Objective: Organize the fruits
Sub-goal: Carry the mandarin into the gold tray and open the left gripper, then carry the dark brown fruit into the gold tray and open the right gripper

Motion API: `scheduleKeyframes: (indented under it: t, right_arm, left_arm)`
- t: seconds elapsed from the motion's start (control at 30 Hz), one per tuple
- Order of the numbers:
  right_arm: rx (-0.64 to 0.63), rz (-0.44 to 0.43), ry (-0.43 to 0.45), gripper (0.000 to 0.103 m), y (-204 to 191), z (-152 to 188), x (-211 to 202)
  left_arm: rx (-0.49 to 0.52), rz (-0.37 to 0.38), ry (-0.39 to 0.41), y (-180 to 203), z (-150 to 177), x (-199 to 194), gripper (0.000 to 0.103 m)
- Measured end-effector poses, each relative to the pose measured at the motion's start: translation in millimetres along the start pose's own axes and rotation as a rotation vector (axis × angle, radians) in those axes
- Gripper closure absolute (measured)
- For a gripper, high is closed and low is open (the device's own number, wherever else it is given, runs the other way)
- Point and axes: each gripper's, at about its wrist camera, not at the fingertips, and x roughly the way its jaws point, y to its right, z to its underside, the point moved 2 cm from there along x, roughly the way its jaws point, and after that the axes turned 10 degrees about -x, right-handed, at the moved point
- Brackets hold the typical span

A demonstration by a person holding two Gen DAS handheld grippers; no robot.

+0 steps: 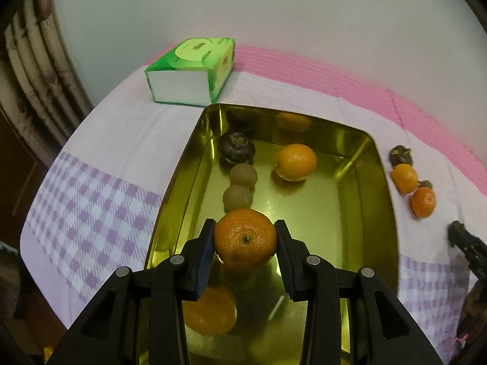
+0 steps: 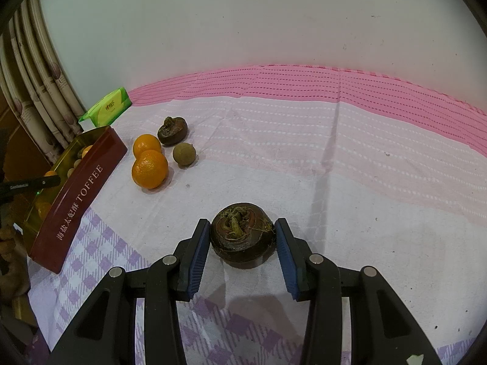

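Note:
My left gripper [image 1: 245, 224] is shut on a mandarin [image 1: 245, 243] and holds it over the near part of a gold tin tray [image 1: 322, 219]. In the tray lie a dark brown fruit [image 1: 236, 147], two small brown longans [image 1: 243, 175], and an orange [image 1: 296, 161]. My right gripper [image 2: 242, 222] is shut on another dark brown fruit [image 2: 242, 237] low over the cloth. Two oranges [image 2: 149, 168], a dark fruit [image 2: 172, 130] and a longan [image 2: 183, 154] lie on the cloth just right of the tray's red wall [image 2: 76, 200].
A green tissue pack [image 1: 191, 70] sits on the cloth behind the tray's far left corner. The pink and lilac checked cloth [image 2: 350, 182] runs back to a white wall. Curtains [image 2: 39, 97] hang at the left. My right gripper's tip [image 1: 459, 237] shows at the right edge.

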Motion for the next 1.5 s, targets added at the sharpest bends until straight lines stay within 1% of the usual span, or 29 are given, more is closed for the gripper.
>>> scheduleKeyframes:
  t: [0.17, 0.23, 0.4, 0.5, 0.77, 0.87, 0.97, 1.0, 1.03, 1.13, 1.2, 1.33, 1.5]
  right_arm:
    - [0.001, 0.000, 0.000, 0.063, 0, 0, 0]
    - [0.001, -0.001, -0.001, 0.063, 0, 0, 0]
    - [0.002, 0.000, 0.000, 0.063, 0, 0, 0]
    - [0.002, 0.000, -0.001, 0.063, 0, 0, 0]
    - [0.003, -0.001, -0.001, 0.063, 0, 0, 0]
    - [0.003, -0.001, -0.001, 0.063, 0, 0, 0]
    - [0.003, -0.001, -0.001, 0.063, 1, 0, 0]
    - [0.003, -0.001, -0.001, 0.063, 1, 0, 0]
    - [0.003, -0.001, -0.001, 0.063, 1, 0, 0]
    - [0.003, 0.000, -0.001, 0.063, 1, 0, 0]
    - [0.003, 0.000, -0.002, 0.063, 1, 0, 0]
    - [-0.009, 0.014, -0.007, 0.063, -2, -1, 0]
    - [-0.017, 0.022, -0.013, 0.063, -3, -1, 0]
  left_arm:
    - [-0.014, -0.019, -0.016, -7, -1, 13, 0.064]
    - [-0.009, -0.039, -0.009, -8, 0, 16, 0.064]
    - [-0.013, -0.053, 0.003, -11, -2, 17, 0.062]
    - [-0.004, -0.075, 0.021, -10, 0, 13, 0.062]
    - [-0.027, -0.064, 0.026, -11, -2, 2, 0.061]
    - [-0.037, -0.033, 0.026, -6, -1, -13, 0.060]
    - [-0.017, -0.017, 0.041, 8, 4, -33, 0.057]
    - [-0.010, -0.021, 0.049, 13, 7, -42, 0.051]
    - [-0.008, -0.030, 0.056, 18, 10, -52, 0.042]
    - [-0.012, -0.006, 0.095, 28, 24, -81, 0.036]
    - [-0.006, -0.011, 0.112, 33, 35, -98, 0.034]
    - [0.003, 0.024, 0.120, 35, 60, -122, 0.033]
    - [0.063, -0.001, 0.150, 36, 84, -137, 0.033]
